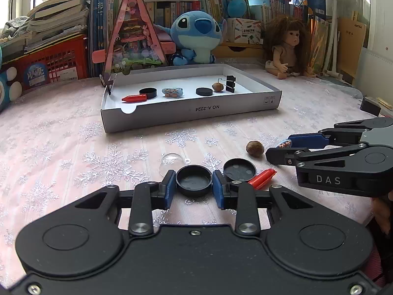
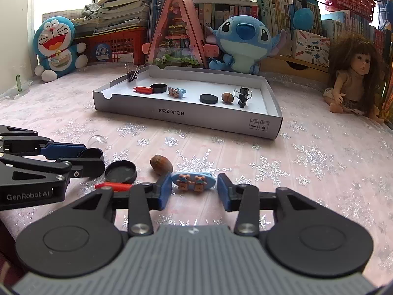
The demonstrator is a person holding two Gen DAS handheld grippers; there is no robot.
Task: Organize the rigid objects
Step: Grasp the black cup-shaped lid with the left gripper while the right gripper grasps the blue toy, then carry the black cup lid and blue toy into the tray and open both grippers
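You get bright daylight from the windows (image 1: 7, 2) behind the shelves, blown out to white there; shadows on the table stay soft, both views are sharp, and edges bow with dark corners.

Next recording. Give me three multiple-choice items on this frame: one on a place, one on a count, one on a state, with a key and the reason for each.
1. What lies between the right gripper's fingers?
A. a black cap
B. the blue charm
C. nothing

2. How many black caps lie inside the box?
A. one
B. two
C. four

3. In what state is the left gripper?
A. wide open above the cloth
B. shut on nothing
C. shut on a cap

Key:
1 B: the right wrist view shows the charm on the cloth between the two blue pads.
2 B: one cap sits by the red crayon, another near the nut, and no more are in the box.
3 C: both pads press the cap's rim in the left wrist view.
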